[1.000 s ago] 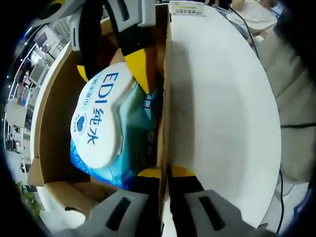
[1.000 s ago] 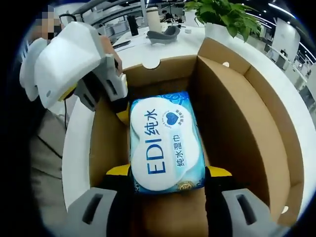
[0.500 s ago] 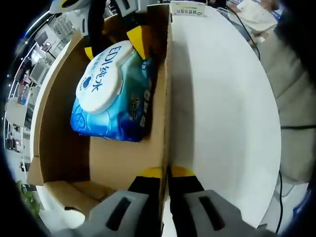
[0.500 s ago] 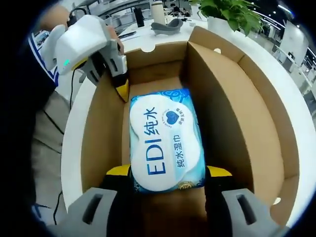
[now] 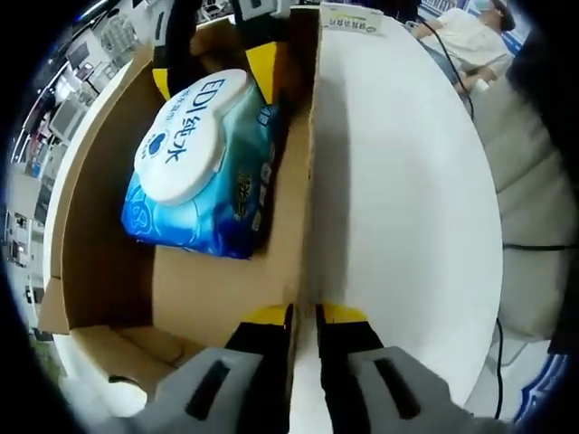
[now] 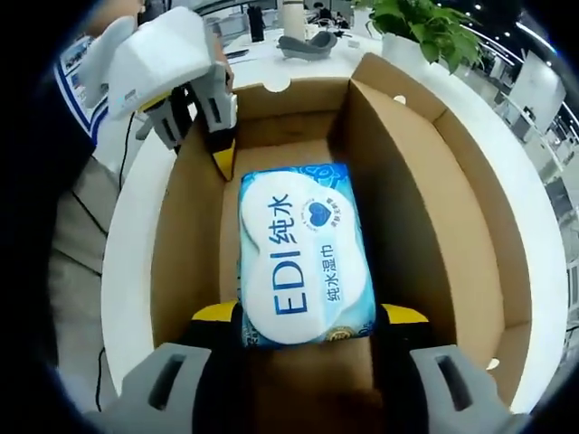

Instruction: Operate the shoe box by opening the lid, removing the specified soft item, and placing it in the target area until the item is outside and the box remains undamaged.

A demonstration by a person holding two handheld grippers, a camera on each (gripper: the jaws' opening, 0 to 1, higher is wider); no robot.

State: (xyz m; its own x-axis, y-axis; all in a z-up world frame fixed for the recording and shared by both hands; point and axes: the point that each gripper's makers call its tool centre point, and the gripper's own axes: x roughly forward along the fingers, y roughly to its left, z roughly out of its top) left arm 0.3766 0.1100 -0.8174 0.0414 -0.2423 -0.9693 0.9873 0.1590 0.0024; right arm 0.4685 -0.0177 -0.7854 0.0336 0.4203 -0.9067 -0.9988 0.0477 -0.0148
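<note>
A blue wet-wipes pack (image 6: 303, 253) with a white "EDI" lid sits between the fingers of my right gripper (image 6: 308, 316), which is shut on its near end. It hangs over the floor of the open cardboard shoe box (image 6: 425, 208). In the left gripper view the pack (image 5: 204, 163) is tilted above the box floor (image 5: 190, 289), with the right gripper (image 5: 213, 72) on its far end. My left gripper (image 5: 303, 312) is shut on the box's side wall. From the right gripper view that left gripper (image 6: 222, 158) pinches the far left wall.
The box stands on a round white table (image 5: 407, 181), with bare top beside it. A small label card (image 5: 348, 18) lies at the table's far edge. A potted plant (image 6: 416, 23) stands behind the box. A person's sleeve (image 6: 63, 81) is at the left.
The right gripper has lifted the wipes pack off the box floor and away from the left gripper's end. The left gripper has kept its hold on the box wall.
</note>
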